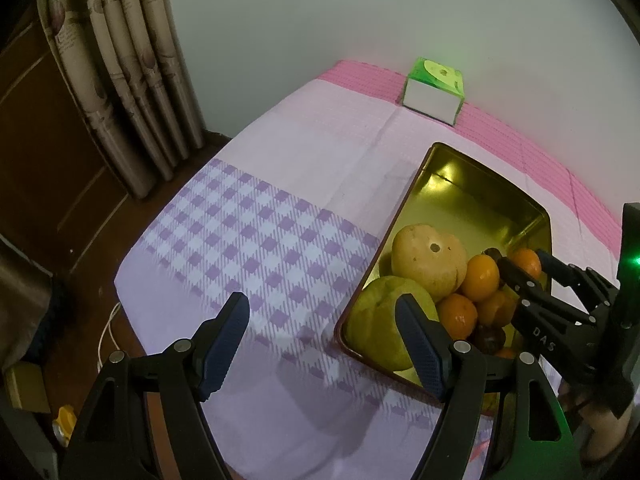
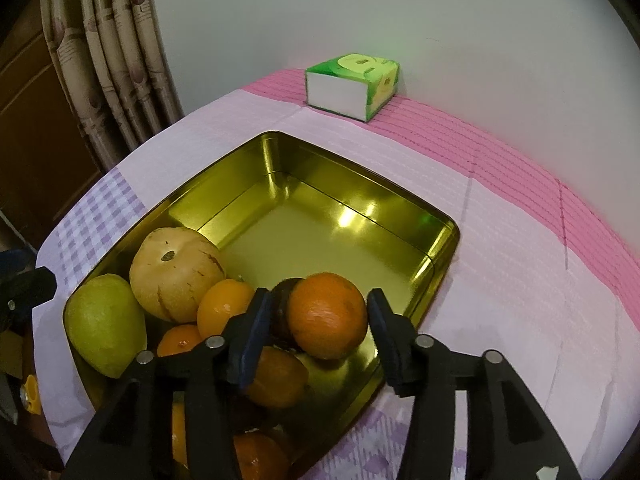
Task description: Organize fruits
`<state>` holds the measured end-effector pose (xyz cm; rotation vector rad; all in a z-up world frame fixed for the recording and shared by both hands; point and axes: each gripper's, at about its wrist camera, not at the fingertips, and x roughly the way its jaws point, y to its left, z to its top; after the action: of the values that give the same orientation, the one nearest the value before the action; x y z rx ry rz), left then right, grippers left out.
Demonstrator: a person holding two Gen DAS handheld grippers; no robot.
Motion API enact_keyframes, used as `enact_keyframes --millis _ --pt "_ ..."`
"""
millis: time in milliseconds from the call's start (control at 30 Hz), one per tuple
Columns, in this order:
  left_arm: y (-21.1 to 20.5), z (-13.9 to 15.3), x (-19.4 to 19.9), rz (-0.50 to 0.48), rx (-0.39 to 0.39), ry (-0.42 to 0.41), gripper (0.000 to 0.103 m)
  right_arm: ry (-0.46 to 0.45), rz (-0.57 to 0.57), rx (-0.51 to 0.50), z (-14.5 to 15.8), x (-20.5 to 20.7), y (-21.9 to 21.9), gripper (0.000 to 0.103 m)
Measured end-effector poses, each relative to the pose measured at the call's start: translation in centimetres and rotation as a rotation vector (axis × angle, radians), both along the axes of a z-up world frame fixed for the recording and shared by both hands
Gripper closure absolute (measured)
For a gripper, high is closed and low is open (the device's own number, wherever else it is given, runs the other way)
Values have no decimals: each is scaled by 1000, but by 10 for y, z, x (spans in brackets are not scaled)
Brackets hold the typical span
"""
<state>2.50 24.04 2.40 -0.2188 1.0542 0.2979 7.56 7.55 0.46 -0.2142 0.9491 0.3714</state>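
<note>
Right tool [image 2: 316, 336] spread, orange [image 2: 327, 316] loose between pads, over gold tin [image 2: 280, 152]; orange round, no long axis.

A cloth [image 2: 500, 280] in pink, pale lilac and purple check covered the counter. On it sat a gold tin tray [image 2: 320, 160] at the frame's centre, and a green-and-white tissue box [image 2: 352, 84] lay against the wall, upper middle.

A plain pale wall [image 2: 400, 8] stood behind the table, whose cloth [image 1: 256, 216] ran pink at the back and purple-checked in front. Patterned beige curtains [image 1: 120, 80] hung beside dark wooden panelling [image 1: 44, 128]. The light was dim.
</note>
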Motion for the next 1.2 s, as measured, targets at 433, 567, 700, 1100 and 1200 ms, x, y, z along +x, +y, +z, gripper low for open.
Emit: enact_keyframes --millis 433,567,700,1100,1200 --pt "-11 5 -15 -22 14 -3 27 -43 -15 -5 23 -25 -5 25" --pt "-16 5 -18 -32 24 0 27 -47 -10 10 34 -44 -8 10" --pt "-20 5 -19 -40 44 4 26 -25 -17 48 40 -64 -14 1" --pt "-34 5 -20 -73 81 15 26 91 -55 47 18 -82 -23 0" --pt "-36 3 -20 -78 82 20 26 98 -55 43 16 -82 -22 0"
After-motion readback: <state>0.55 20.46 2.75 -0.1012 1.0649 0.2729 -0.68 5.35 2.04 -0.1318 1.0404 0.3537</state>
